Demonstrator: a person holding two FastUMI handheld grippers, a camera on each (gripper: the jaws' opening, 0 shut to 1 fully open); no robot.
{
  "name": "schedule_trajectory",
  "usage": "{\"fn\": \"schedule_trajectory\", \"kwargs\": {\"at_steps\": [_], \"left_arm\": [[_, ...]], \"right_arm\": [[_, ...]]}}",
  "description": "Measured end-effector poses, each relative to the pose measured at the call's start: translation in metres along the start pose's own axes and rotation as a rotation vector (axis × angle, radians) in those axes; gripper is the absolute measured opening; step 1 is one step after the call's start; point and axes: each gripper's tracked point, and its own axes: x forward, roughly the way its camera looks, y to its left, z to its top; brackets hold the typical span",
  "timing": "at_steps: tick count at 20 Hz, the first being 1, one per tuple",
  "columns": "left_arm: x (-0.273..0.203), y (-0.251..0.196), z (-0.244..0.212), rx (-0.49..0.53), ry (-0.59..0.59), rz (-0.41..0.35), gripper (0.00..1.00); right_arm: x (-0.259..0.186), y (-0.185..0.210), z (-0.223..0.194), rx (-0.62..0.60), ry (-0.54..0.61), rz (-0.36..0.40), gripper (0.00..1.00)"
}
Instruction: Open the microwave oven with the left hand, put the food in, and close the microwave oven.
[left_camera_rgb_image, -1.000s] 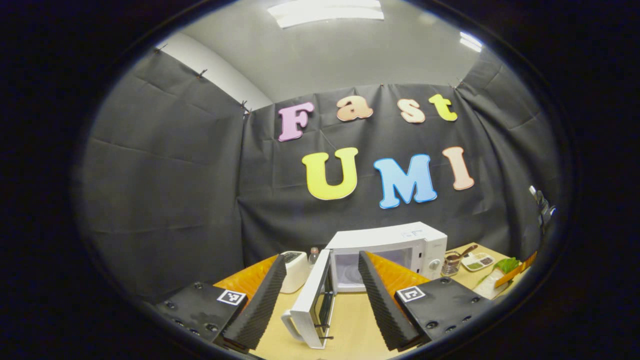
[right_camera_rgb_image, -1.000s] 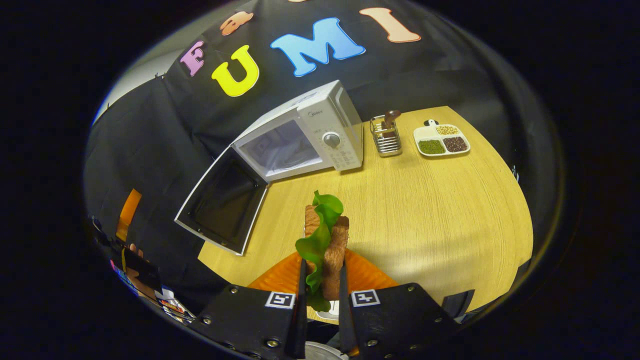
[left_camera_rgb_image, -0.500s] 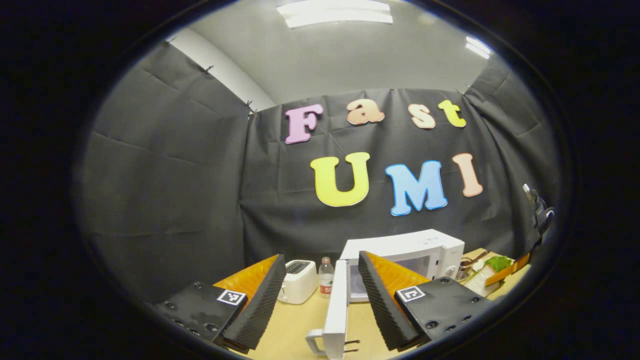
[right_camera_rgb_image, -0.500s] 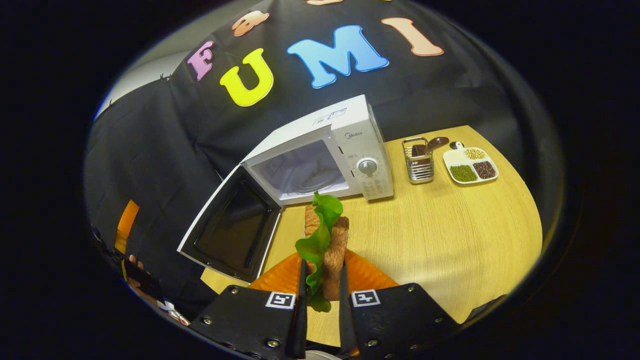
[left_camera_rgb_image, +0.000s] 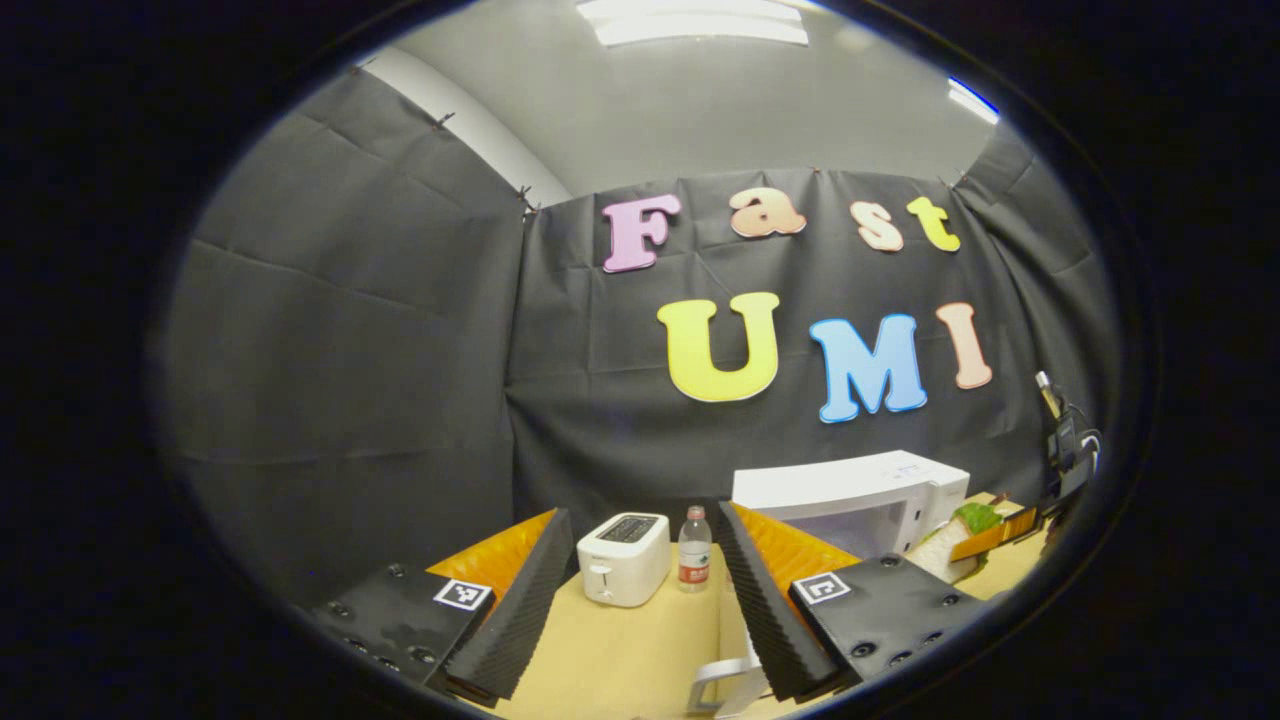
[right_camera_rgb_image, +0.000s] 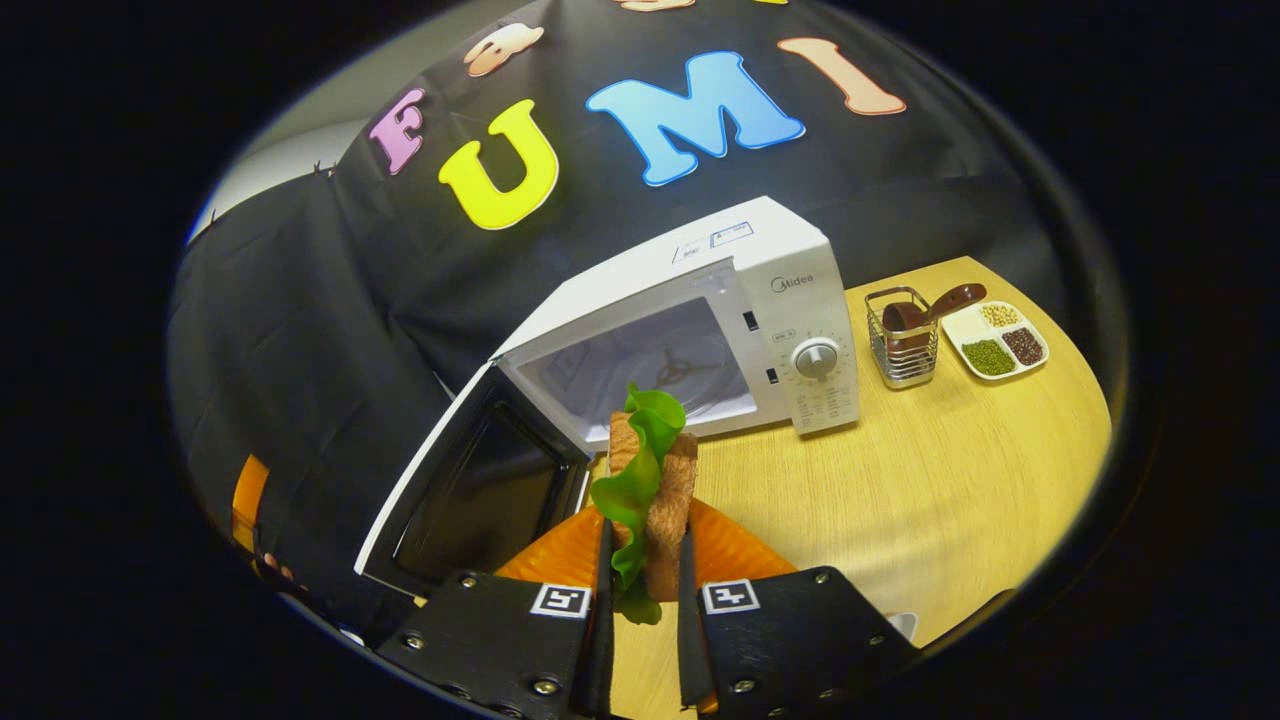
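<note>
Before boxy white microwave (right_camera_rgb_image: 700, 300), door ajar: right gripper (right_camera_rgb_image: 642, 590) jaws clamp leafy sandwich (right_camera_rgb_image: 650, 480); left gripper (left_camera_rgb_image: 640, 590) jaws spread, empty.

Wooden table (right_camera_rgb_image: 930, 470): microwave (right_camera_rgb_image: 770, 290), toaster (left_camera_rgb_image: 622, 558), bottle (left_camera_rgb_image: 693, 562).

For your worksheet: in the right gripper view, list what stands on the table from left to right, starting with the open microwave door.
Microwave door → sandwich held in the right gripper → microwave control dial → wire basket → divided dish of beans.
</note>
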Motion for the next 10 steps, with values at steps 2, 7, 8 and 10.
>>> {"fn": "schedule_trajectory", "kwargs": {"at_steps": [2, 7, 8, 10], "left_arm": [[0.004, 0.014, -0.005, 0.016, 0.006, 0.007, 0.94], [0.019, 0.046, -0.015, 0.02, 0.014, 0.03, 0.94], [0.022, 0.052, -0.017, 0.02, 0.019, 0.033, 0.94], [0.028, 0.064, -0.024, 0.029, 0.031, 0.045, 0.94]], "right_arm": [[0.017, 0.008, 0.002, 0.028, -0.027, 0.0, 0.26], [0.061, 0.026, 0.011, 0.11, -0.094, -0.006, 0.26], [0.071, 0.028, 0.014, 0.131, -0.113, -0.007, 0.26], [0.086, 0.031, 0.019, 0.164, -0.143, -0.018, 0.26]]}}
